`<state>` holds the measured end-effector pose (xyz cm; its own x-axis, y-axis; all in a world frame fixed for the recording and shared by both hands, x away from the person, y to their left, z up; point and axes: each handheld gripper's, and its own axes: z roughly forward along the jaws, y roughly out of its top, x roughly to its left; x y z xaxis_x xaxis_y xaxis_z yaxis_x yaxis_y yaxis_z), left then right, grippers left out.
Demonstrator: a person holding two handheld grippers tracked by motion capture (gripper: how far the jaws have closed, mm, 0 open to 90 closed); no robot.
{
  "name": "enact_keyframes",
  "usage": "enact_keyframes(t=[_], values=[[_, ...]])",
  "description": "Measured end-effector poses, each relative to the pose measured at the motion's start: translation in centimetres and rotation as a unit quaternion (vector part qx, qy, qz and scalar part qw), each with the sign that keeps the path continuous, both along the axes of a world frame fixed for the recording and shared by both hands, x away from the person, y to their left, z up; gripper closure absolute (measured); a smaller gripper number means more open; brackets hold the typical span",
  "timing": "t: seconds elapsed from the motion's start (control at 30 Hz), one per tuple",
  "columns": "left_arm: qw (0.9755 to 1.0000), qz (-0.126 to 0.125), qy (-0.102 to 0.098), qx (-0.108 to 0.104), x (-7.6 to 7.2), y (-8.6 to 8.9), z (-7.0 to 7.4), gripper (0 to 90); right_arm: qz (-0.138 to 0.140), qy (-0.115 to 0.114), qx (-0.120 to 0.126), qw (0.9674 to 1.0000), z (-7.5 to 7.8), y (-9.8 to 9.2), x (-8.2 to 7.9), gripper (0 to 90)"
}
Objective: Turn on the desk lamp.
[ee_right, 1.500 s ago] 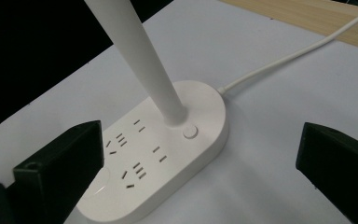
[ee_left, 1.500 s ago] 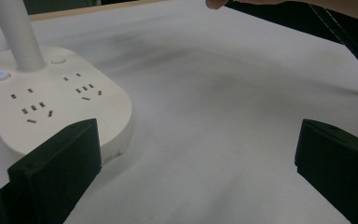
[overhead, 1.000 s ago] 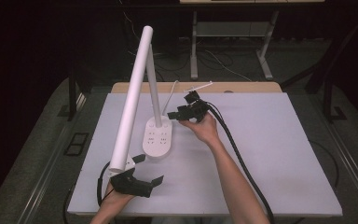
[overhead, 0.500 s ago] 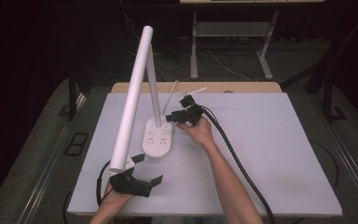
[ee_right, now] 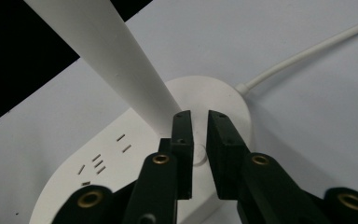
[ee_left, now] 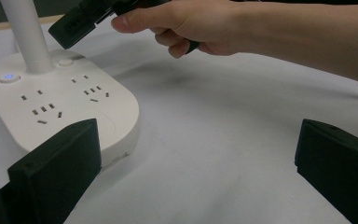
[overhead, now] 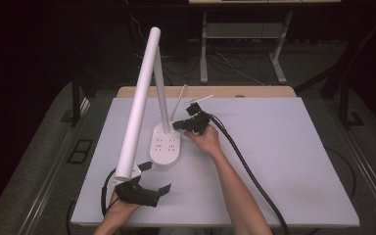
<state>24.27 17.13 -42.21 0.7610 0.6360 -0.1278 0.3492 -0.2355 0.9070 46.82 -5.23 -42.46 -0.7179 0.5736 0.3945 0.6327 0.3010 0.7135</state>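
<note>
Desk lamp (overhead: 165, 145), white, stands on the near-left part of the white table (overhead: 284, 161); its base is a flat oblong with rounded ends, carrying rows of socket slots, a small lit blue button (ee_left: 8, 76) and a second round button (ee_right: 198, 154) just beside the foot of the stem. The base's long axis runs from the near edge toward the far edge. From the far end of the base a thin stem rises nearly upright, and a long round tube, the lamp head (overhead: 138, 105), slants from high at the far side down toward the person's left hand. A white cable (ee_right: 303, 56) leaves the far end of the base.

The right gripper (overhead: 182, 125) hangs over the far end of the base, just beside the stem, pointing down at the round button. Its jaws have just been closing and now stand nearly together, a narrow slit left between them with nothing in it; whether the tips touch the button I cannot tell.

The left gripper (overhead: 152, 180) sits near the front edge, jaws spread wide and grasping nothing, the near end of the base just beside one jaw.
</note>
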Motion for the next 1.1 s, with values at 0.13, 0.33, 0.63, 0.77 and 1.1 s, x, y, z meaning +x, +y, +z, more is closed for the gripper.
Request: enact_keyframes(t=[0.13,0.33,0.63,0.77,1.1], values=[[1.0,0.0,0.001,0.0,0.0,0.0,0.0,0.0,0.001,0.001,0.007,1.0,-0.4,0.1,0.1,89.1],[1.0,-0.001,0.001,-0.001,0.0,0.0,0.0,0.0,0.003,0.008,0.009,0.9999,-1.0,0.4,0.2,89.2],[1.0,-0.001,0.0,0.001,0.0,0.0,0.0,0.0,0.008,0.02,0.027,0.9994,-1.6,0.1,0.4,89.5],[1.0,-0.001,0.001,0.003,0.0,0.0,0.0,0.0,0.0,0.023,0.044,0.9988,-2.0,0.0,0.3,89.5],[1.0,-0.003,0.002,0.005,0.1,0.0,0.0,0.0,-0.006,0.011,0.033,0.9994,-1.7,-0.1,0.0,89.3]])
